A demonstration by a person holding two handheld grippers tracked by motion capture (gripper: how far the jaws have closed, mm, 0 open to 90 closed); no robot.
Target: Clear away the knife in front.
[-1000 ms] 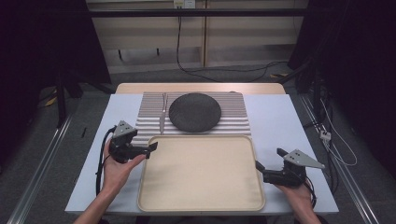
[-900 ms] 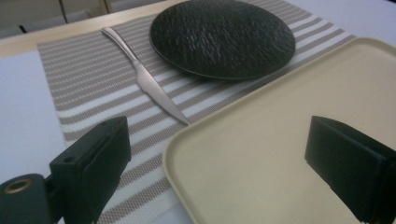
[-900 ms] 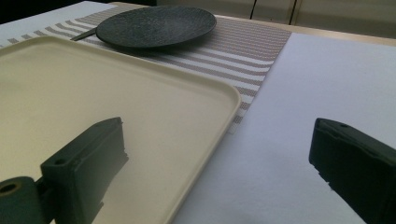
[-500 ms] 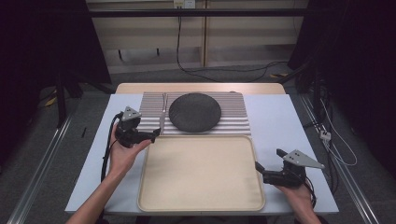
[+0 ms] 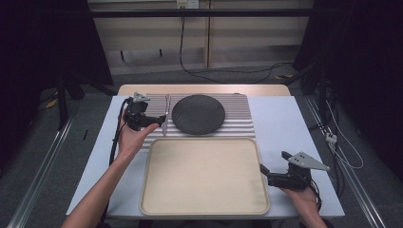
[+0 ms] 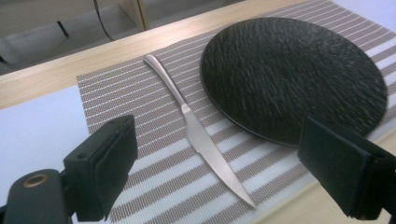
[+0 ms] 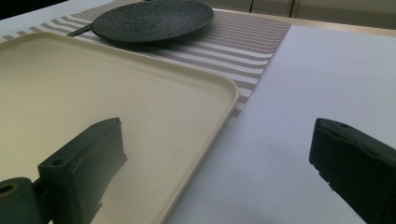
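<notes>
Nothing moved yet: left gripper point(image 6: 219, 172) wide open over knife point(image 6: 198, 131) at placemat's point(image 5: 237, 114) left edge; right gripper point(image 5: 265, 172) wide, idle by empty tray point(image 5: 204, 175).

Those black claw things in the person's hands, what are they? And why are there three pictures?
They are grabbing tools, one in each hand, and each carries a small camera. One picture looks down from above the table. The other two look along each tool's own black jaws. The left gripper is open above a knife, which lies on a striped mat beside a black plate. The right gripper is open too, at the right edge of a cream tray. Neither holds anything.
</notes>
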